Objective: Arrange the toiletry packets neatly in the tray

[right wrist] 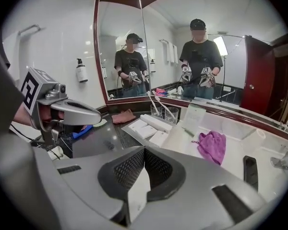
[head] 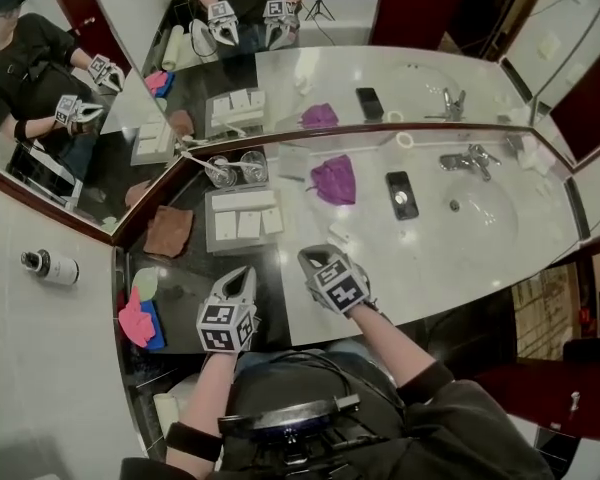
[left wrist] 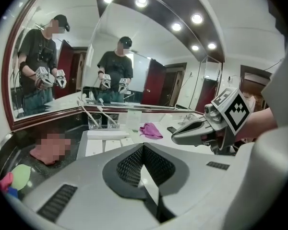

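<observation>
Both arms stretched forward, side by side. The left gripper and right gripper were squeezed shut and empty. The packets lay in the tray, at twelve o'clock from the left gripper.

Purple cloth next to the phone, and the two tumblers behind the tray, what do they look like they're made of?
Purple cloth: soft fabric, maybe terry or microfibre, with a matte finish; it lies crumpled in loose folds. Tumblers: clear glass, or possibly hard plastic; they are see-through and glossy, with bright glints on the rims.
</observation>
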`<state>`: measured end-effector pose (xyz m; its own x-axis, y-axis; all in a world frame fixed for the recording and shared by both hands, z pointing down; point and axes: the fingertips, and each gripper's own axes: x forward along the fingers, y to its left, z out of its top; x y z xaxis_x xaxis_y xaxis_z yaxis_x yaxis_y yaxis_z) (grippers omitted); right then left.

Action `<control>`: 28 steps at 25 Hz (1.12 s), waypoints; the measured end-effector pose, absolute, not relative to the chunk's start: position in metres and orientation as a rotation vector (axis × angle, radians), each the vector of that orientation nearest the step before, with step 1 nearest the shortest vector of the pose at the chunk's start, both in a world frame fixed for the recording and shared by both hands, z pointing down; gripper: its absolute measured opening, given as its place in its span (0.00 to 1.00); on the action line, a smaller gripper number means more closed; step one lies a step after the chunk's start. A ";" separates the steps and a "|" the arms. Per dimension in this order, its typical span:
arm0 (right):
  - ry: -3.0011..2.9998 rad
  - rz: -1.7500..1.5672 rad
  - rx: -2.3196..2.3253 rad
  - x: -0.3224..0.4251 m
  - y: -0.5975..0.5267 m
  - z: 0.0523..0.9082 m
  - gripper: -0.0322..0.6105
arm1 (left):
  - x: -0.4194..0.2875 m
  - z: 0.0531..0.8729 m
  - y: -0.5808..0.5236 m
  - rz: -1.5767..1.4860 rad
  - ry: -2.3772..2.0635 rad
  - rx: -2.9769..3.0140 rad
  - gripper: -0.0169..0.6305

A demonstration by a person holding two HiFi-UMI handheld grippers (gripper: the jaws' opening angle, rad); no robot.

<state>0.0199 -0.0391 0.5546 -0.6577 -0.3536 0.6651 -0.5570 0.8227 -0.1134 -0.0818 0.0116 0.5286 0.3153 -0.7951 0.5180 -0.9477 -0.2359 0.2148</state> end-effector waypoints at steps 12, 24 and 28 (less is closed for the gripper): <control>-2.300 0.393 0.713 0.058 -0.032 0.574 0.09 | -0.070 0.532 0.024 0.380 -1.530 2.082 0.03; -2.121 0.345 0.714 0.112 -0.060 0.629 0.30 | -0.058 0.536 0.001 0.429 -1.509 2.123 0.03; -2.063 0.331 0.655 0.118 -0.067 0.659 0.36 | -0.050 0.542 -0.013 0.473 -1.493 2.136 0.03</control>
<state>0.1181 -0.0669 0.6593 -0.4388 -0.3221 0.8389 -0.5681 0.8227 0.0188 -0.0498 -0.0131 0.5422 0.3424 -0.7704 0.5379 -0.9396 -0.2831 0.1926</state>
